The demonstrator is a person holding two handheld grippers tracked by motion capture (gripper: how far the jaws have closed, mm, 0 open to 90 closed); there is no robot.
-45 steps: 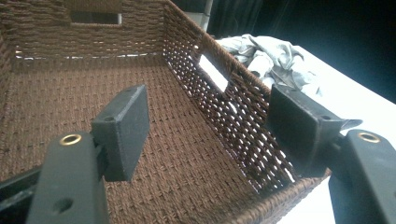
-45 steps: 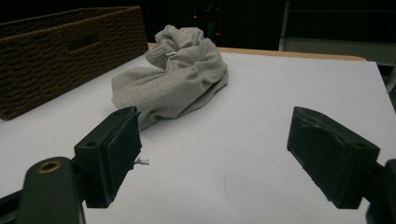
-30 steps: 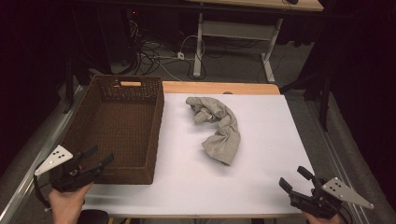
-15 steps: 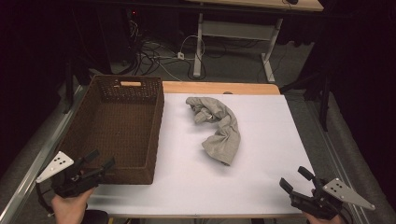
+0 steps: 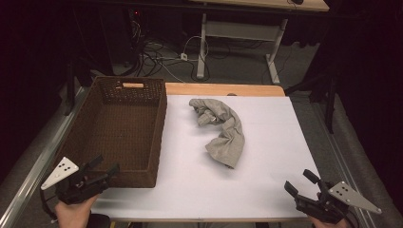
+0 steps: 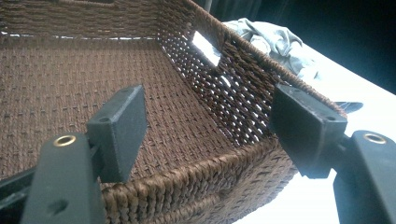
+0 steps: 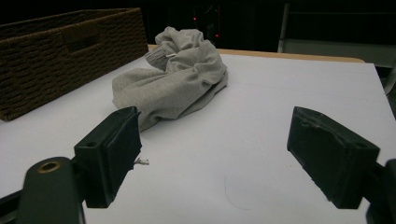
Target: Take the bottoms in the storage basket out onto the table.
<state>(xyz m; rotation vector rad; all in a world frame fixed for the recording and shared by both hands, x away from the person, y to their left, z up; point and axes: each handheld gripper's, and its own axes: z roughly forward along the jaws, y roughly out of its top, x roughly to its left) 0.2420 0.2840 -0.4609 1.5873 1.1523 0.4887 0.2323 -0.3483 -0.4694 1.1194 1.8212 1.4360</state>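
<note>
Both grippers, left gripper (image 5: 105,167) and right gripper (image 5: 300,182), are gaping wide, facing a soft, light grey cloth (image 5: 223,130) best pinched at a raised fold

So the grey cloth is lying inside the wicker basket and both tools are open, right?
Not quite. The grey cloth lies on the white table beside the wicker basket, as the high view shows. Both the left tool and right tool are open.

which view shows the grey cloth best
The high view: the whole crumpled grey cloth lies unobstructed on the white table, right of the wicker basket. The right gripper view shows it low and foreshortened, from its near end. The left gripper view shows just a part behind the basket's rim.
</note>
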